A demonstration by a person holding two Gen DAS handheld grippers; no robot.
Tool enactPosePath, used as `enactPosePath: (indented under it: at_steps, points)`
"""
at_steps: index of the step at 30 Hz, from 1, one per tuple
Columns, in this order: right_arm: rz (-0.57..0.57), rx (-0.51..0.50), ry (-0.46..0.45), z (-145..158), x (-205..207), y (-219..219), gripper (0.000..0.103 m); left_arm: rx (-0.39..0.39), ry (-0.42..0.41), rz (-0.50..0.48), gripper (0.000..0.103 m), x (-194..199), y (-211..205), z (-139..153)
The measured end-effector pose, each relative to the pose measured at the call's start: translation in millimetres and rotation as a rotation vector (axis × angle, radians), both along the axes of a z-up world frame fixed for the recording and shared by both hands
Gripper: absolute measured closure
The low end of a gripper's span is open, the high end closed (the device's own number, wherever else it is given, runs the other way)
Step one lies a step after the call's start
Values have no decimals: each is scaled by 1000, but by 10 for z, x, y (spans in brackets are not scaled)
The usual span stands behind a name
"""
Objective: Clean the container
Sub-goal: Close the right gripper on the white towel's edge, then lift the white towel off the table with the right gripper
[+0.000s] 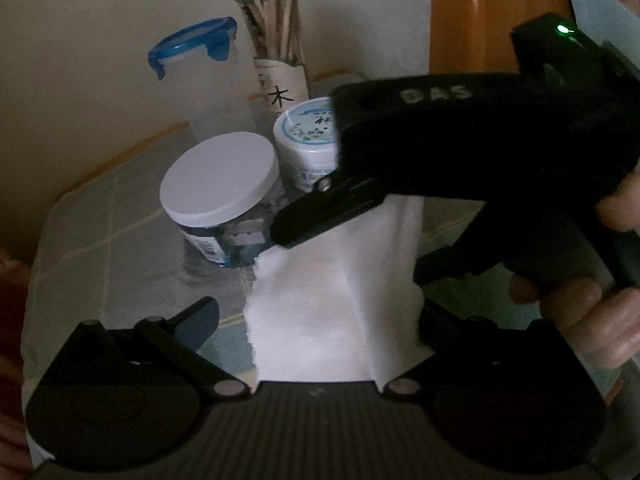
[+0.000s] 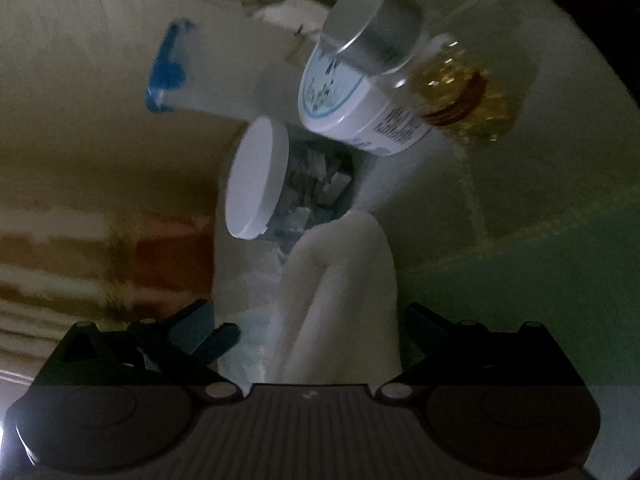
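Apparently both tools (image 1: pixel 320 312) (image 2: pixel 308 320) stand spread around white tissue (image 1: pixel 332 304).

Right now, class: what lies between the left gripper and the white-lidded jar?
In the left wrist view, a white cloth runs from the left gripper towards the white-lidded jar, and the right gripper's finger crosses above it.

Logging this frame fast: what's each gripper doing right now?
Left gripper: jaws spread wide around the white cloth; no visible clamp, so open.
Right gripper: jaws also wide, cloth between them; open.

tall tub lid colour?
Blue lid, clearest in the left wrist view.
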State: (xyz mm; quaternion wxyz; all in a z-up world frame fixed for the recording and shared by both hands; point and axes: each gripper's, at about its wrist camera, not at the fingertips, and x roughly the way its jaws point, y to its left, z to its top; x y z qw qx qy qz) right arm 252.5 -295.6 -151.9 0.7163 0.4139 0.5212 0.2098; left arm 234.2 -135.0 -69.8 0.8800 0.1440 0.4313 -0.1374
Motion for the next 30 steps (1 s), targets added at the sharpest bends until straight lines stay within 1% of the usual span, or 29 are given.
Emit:
enactPosePath:
  at_steps: [4, 8, 12, 16, 20, 21, 23, 24, 26, 28, 30]
  points:
    - [81, -20, 0, 2, 76, 100, 0, -6, 0, -8, 0, -5, 20, 4]
    - [119, -48, 16, -10, 119, 142, 5, -12, -3, -23, 1, -37, 19, 25]
    - [152, -67, 14, -8, 131, 156, 10, -24, -10, -44, 0, -101, 31, 63]
    - [179, -77, 11, -17, 166, 178, 10, -39, -18, -57, 0, -193, 78, 117]
    - [181, -95, 4, 2, 168, 207, 11, -54, -19, -45, 0, -273, 174, 151]
    - [179, -110, -1, 16, 161, 214, 13, -61, -19, -40, 0, -294, 208, 163]
    - [170, -141, -9, 35, 143, 217, 28, -64, -21, -27, 0, -318, 263, 179]
    - [161, -153, -9, 34, 130, 204, 31, -63, -23, -20, 0, -333, 289, 187]
    - [148, -163, -10, 10, 106, 137, 44, -63, -24, -8, 0, -345, 331, 193]
    - [142, -166, -24, -5, 64, 82, 49, -65, -22, 1, 0, -348, 365, 195]
    - [131, -167, -44, -10, 13, 47, 49, -71, -17, 7, 0, -344, 382, 199]
